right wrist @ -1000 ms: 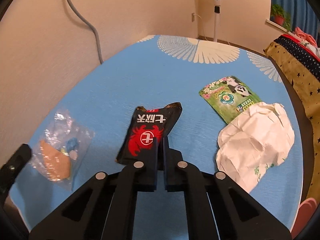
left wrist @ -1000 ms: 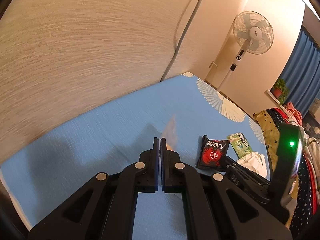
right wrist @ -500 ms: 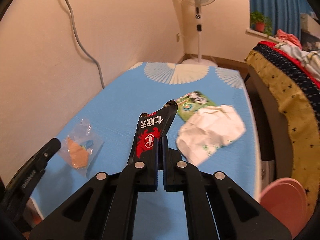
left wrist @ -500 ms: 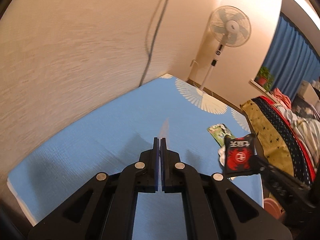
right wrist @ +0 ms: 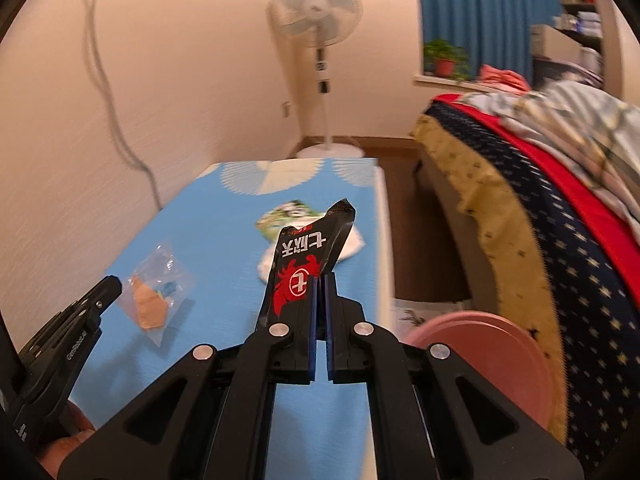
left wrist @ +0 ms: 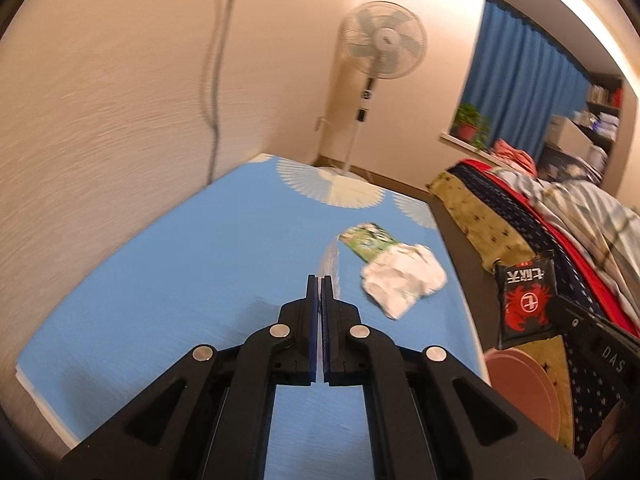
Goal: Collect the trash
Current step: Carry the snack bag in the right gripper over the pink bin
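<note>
Standing upright, long axis vertical, the black-and-red snack wrapper [right wrist: 306,258] is pinched in the right claw [right wrist: 320,280] above the blue tabletop [right wrist: 224,240], near its bed-side edge. Left claw [left wrist: 322,282] grips a clear plastic packet [left wrist: 330,260].

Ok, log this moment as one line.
left gripper: shut on clear bag | right gripper: shut on black wrapper | on table: green packet, crumpled paper

I'm looking into a bedroom at home: a bed [right wrist: 520,208] piled with blankets, a standing fan [right wrist: 316,12], blue curtains [left wrist: 528,92], a potted plant [right wrist: 444,58] on the windowsill.
</note>
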